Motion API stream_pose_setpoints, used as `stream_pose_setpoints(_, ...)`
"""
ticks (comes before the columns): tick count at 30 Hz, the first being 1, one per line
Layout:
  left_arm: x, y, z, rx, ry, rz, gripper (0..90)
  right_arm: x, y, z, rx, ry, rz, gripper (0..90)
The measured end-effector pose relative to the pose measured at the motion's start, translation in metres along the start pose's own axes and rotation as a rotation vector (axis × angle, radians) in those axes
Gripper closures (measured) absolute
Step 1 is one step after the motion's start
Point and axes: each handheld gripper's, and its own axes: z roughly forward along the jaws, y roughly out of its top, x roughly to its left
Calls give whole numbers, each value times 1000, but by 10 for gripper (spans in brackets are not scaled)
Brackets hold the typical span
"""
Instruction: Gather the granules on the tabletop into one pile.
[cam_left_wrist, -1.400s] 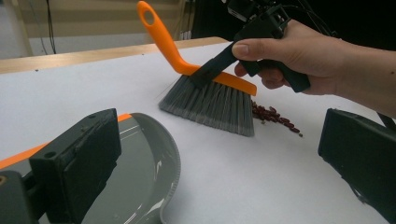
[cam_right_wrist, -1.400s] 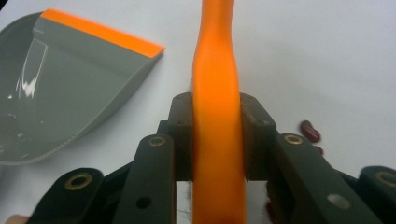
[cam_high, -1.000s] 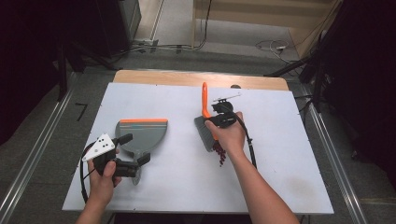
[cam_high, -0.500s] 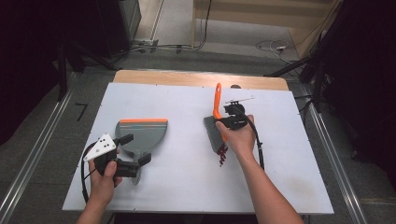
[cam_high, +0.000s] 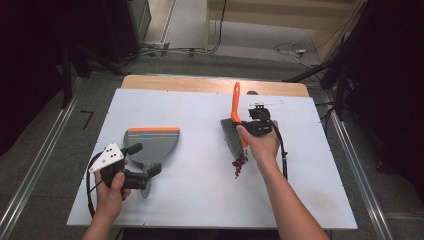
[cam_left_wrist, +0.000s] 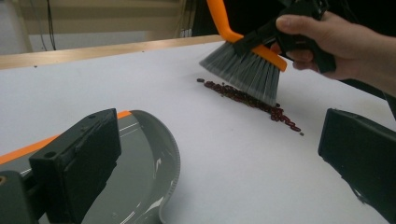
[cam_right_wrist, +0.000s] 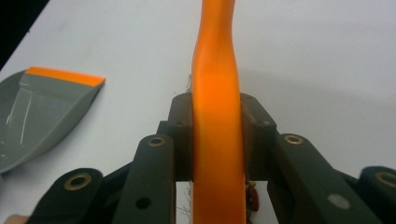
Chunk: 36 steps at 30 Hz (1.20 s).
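Gripping one brush, one dustpan nearby.

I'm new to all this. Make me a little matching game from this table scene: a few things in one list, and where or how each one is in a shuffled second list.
Things:
1. brush
2. dustpan
3. red beans
4. left gripper

States:
A. strewn loose on the white table
B. jaws open over the dustpan's handle end
C. clamped by its orange handle in the right gripper
D. lying flat, orange lip away from the person

Pairs: 1-C, 2-D, 3-A, 4-B
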Motion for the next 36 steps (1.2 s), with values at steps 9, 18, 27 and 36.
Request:
stream_pose_setpoints(9, 0, -1, 1, 6, -2, 0, 0, -4, 34, -5, -28, -67, -375, 687)
stream_pose_setpoints(18, 1, -3, 2, 15, 4, -2, 0, 7, 44, 41, 4, -99, -863, 687)
stream_pose_setpoints(27, 4, -6, 2, 18, 11, -12, 0, 17, 36, 65, 53, -10, -1034, 689)
stream_pose_setpoints(36, 1, -6, 4, 27, 9, -7, 0, 19, 17, 52, 120, 65, -1062, 681)
